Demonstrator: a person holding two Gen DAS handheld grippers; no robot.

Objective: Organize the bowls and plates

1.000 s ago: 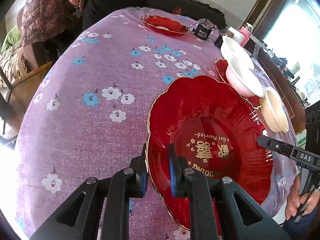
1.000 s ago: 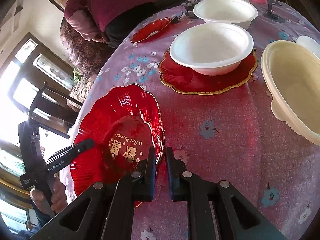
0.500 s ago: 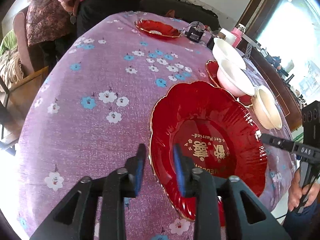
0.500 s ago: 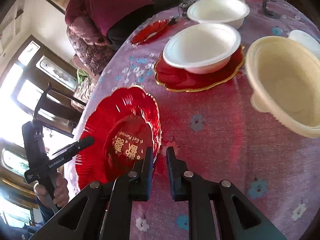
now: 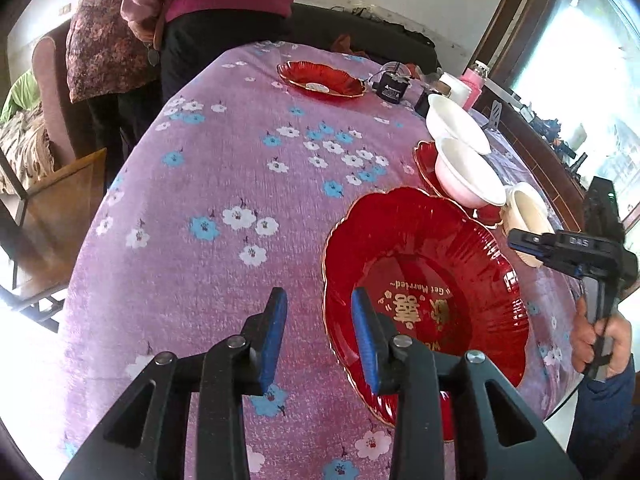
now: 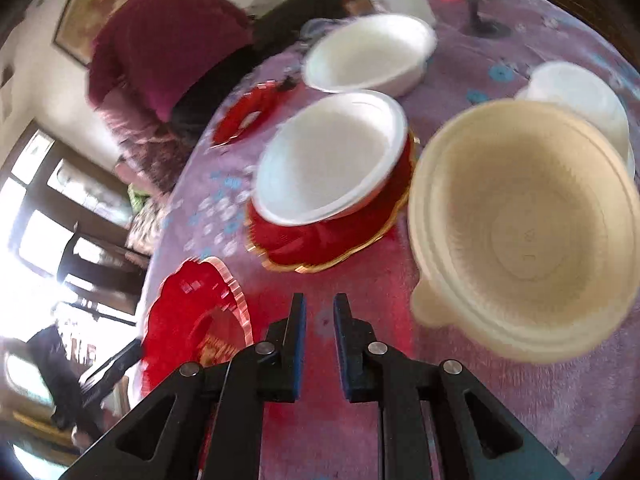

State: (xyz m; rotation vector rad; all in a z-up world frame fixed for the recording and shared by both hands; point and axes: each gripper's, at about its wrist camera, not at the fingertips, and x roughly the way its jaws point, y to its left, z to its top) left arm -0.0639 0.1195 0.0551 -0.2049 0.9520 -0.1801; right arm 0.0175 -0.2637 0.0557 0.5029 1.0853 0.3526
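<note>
Here, my left gripper [image 5: 319, 332] stands spread and empty, its jaws straddling the near rim of the red plate [image 5: 424, 292] on the flowered tablecloth [image 5: 224, 208]. My right gripper [image 6: 319, 340], parted narrowly, holds nothing and points toward the cream bowl [image 6: 524, 228] beside a white bowl [image 6: 328, 160] on a second red plate [image 6: 320, 240]. I judge the plate thin, light, slick plastic; its scalloped edge is the place to pinch.
</note>
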